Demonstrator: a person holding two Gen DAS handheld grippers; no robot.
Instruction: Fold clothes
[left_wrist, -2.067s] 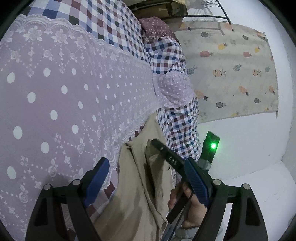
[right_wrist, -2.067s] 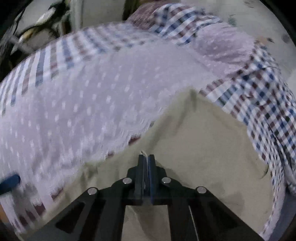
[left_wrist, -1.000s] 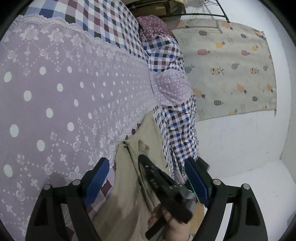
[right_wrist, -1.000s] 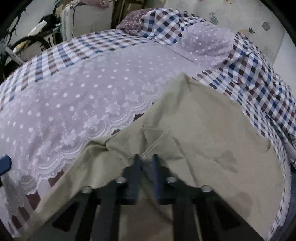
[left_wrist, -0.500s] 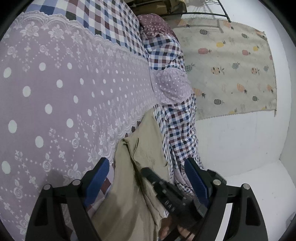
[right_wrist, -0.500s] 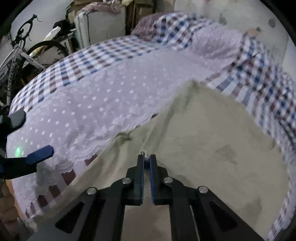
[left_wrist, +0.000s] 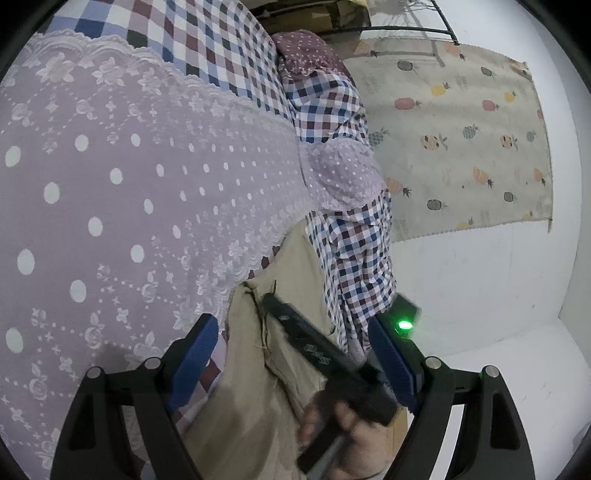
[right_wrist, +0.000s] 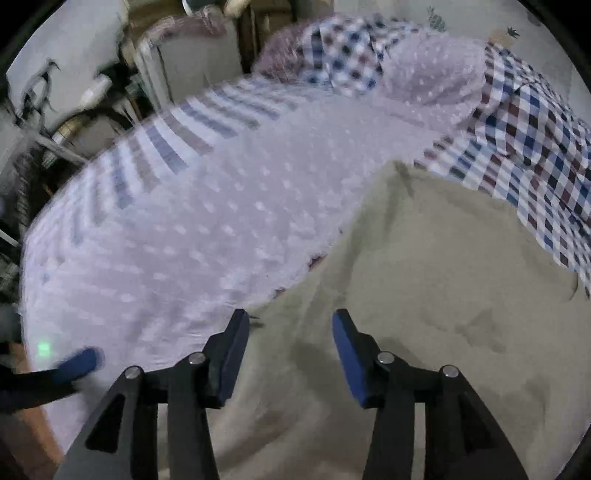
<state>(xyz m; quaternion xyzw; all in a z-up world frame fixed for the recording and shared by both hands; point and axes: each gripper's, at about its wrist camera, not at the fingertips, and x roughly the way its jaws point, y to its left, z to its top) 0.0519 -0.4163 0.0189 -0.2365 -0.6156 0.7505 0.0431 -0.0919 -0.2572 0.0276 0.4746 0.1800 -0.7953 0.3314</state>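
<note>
A beige garment (right_wrist: 443, 288) lies spread on the bed, partly over a lilac lace cover (right_wrist: 221, 229) with white dots. My right gripper (right_wrist: 291, 350) hovers open just above the garment's left edge, nothing between its blue pads. The left wrist view shows the same garment (left_wrist: 255, 406) low in the middle, with the right gripper's black fingers (left_wrist: 306, 343) resting over it and a hand (left_wrist: 347, 439) holding that tool. My left gripper (left_wrist: 291, 354) stands open near the bed's edge and holds nothing. Its blue fingertip (right_wrist: 77, 363) shows blurred at the lower left of the right wrist view.
A blue, red and white checked sheet (left_wrist: 351, 258) covers the bed and drapes over its side. Pillows (left_wrist: 325, 110) are stacked at the head. A pineapple-print cloth (left_wrist: 461, 147) hangs on the white wall. Boxes and blurred clutter (right_wrist: 74, 103) stand beyond the bed's far side.
My right gripper, shut on the garment's edge half a second ago, has opened and let the cloth drop onto the bed. The left gripper stays open in nearly the same spot.
</note>
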